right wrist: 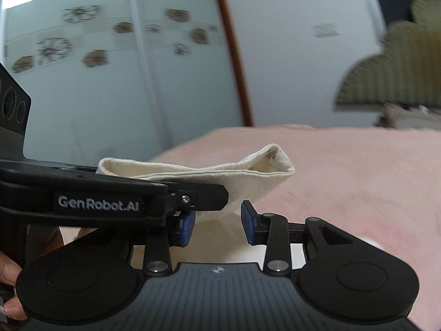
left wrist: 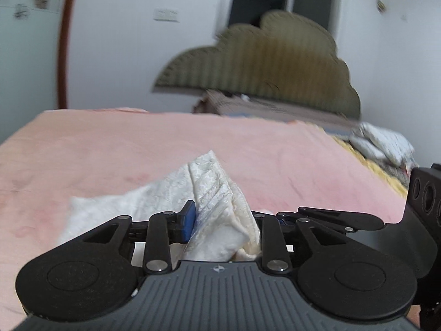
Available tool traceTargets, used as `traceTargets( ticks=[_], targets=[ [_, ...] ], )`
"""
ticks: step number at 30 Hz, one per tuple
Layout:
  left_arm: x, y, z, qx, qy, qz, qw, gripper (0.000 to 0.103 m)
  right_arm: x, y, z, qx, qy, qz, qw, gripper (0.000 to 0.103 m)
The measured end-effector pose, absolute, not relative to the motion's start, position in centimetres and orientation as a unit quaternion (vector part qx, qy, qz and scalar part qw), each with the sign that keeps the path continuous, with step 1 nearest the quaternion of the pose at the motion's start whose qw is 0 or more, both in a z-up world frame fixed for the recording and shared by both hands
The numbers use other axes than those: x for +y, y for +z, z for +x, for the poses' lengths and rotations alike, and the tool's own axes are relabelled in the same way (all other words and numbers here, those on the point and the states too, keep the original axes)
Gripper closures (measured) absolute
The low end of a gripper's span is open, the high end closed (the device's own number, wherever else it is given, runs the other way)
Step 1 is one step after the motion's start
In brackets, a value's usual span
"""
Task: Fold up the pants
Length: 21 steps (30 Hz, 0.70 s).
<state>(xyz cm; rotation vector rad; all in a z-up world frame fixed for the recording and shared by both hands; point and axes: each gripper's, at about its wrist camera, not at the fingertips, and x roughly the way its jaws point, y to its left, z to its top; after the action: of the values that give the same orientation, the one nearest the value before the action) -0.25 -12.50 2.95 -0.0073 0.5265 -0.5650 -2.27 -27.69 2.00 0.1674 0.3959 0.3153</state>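
Observation:
The pants are white textured cloth, bunched up over the pink bed. My left gripper is shut on a thick fold of them and holds it raised. In the right wrist view the same pants hang as a folded band with a hemmed edge. My right gripper is open, its blue pads on either side of the cloth's lower part without pinching it. The left gripper's body crosses in front at the left, close beside my right gripper.
A pink sheet covers the bed. An olive scalloped headboard and crumpled bedding lie at the far end. A wardrobe with flower-patterned doors stands beyond the bed's side. The person's fingers show at the lower left.

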Motion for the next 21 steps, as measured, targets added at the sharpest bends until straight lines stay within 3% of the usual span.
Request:
traceTargets(
  ticks=[18,21],
  targets=[
    [-21.8,-3.5,-0.4,0.307,-0.329,0.028,0.893,0.069,-36.2,-3.7,-5.9,0.245,0.06,0.161,0.954,0.067],
    [-22.0,-4.2,-0.3,0.315,-0.344,0.03,0.884,0.055,-36.5,-4.6,-6.1,0.255,0.054,0.172,0.95,0.067]
  ],
)
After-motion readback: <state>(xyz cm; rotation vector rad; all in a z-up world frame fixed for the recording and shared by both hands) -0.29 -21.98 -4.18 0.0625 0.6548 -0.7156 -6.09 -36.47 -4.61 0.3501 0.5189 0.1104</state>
